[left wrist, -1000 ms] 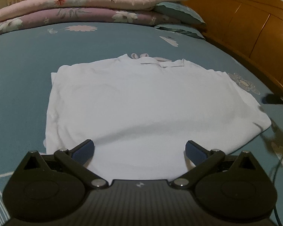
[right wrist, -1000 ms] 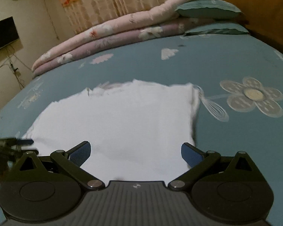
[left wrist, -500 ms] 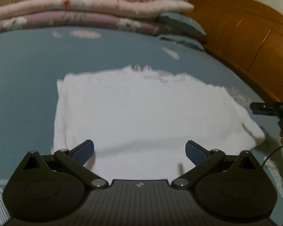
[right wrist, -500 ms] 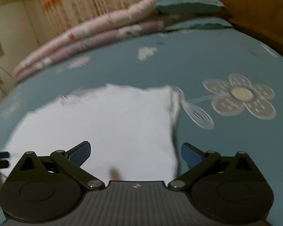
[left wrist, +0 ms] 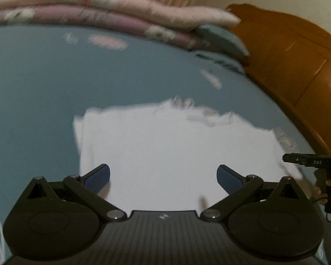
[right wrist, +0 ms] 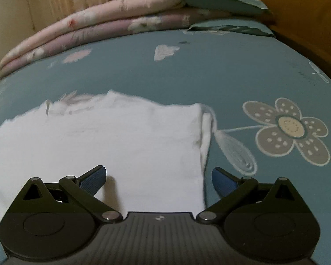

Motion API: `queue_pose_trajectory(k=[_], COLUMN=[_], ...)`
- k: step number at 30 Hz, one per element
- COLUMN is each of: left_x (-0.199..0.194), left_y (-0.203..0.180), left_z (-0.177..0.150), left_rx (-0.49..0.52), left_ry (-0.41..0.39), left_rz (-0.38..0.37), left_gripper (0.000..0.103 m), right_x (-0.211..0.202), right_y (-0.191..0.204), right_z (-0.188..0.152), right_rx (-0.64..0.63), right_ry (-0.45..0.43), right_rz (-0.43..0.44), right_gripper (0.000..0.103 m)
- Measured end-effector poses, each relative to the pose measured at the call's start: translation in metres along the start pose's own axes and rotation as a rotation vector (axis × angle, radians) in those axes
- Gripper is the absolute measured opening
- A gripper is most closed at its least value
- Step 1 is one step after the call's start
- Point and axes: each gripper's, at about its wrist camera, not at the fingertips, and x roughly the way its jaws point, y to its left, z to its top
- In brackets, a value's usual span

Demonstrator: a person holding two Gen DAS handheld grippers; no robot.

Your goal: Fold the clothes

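Note:
A white T-shirt (left wrist: 170, 145) lies flat on the blue bedspread, sleeves folded in, collar at the far side. It also shows in the right wrist view (right wrist: 112, 141). My left gripper (left wrist: 163, 176) is open and empty over the shirt's near edge, towards its left part. My right gripper (right wrist: 158, 177) is open and empty over the shirt's near right corner; its right fingertip (right wrist: 222, 180) is past the shirt's right edge. The right gripper's tip (left wrist: 302, 159) shows at the right edge of the left wrist view. The left wrist view is blurred.
The blue bedspread (right wrist: 242, 70) has flower prints (right wrist: 286, 128). Folded pink and purple quilts (right wrist: 103, 26) and teal pillows (right wrist: 222, 0) lie along the far side. A wooden headboard (left wrist: 298, 61) stands at the right.
Both grippers have drawn back and risen, so the shirt looks smaller and farther. The right gripper has shifted towards the shirt's right edge. Both stay open.

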Motion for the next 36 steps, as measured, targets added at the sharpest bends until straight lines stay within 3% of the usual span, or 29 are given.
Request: queue_pose_trajectory(k=[3,5,9,13,17,21,23,27,29,32,36], left_x=[0.020,0.038,0.072,0.090,0.101,0.078,0.069,0.070,0.073,0.056,0.005], left_y=[-0.010,-0.018,-0.025,-0.028,-0.023,-0.033,-0.052,-0.074,-0.069,-0.055,-0.045], left_z=[0.013,0.016,0.014,0.019,0.036,0.033,0.023,0.008,0.003,-0.001,-0.001], left_rx=[0.019,0.049,0.117,0.188,0.159,0.100,0.163,0.281,0.249,0.175,0.094], left_ry=[0.036,0.075,0.123,0.101,0.093,0.091,0.123,0.211,0.248,0.237,0.184], left_rz=[-0.095,-0.120,-0.076,-0.008,0.091,-0.086,-0.158,-0.124,-0.072,-0.039,-0.040], left_gripper=[0.102,0.102,0.102,0.102,0.102,0.102,0.102,0.102,0.102,0.102,0.102], right_x=[-0.005,0.001,0.016,0.030,0.045,0.033,0.018,-0.012,-0.026,-0.048,-0.082], right_y=[0.011,0.014,0.019,0.024,0.029,0.034,0.038,0.046,0.045,0.041,0.030], right_z=[0.009,0.010,0.013,0.015,0.018,0.013,0.007,-0.002,-0.005,-0.011,-0.023], right_rx=[-0.033,-0.050,-0.080,-0.111,-0.141,-0.146,-0.172,-0.236,-0.248,-0.251,-0.224], right_ry=[-0.056,-0.048,-0.029,-0.009,0.010,0.005,-0.008,-0.020,-0.014,-0.012,-0.007], right_rz=[0.081,0.081,0.067,0.054,0.040,0.066,0.085,0.090,0.081,0.048,0.024], right_gripper=[0.103,0.103,0.103,0.103,0.103,0.103,0.103,0.103,0.103,0.103,0.103])
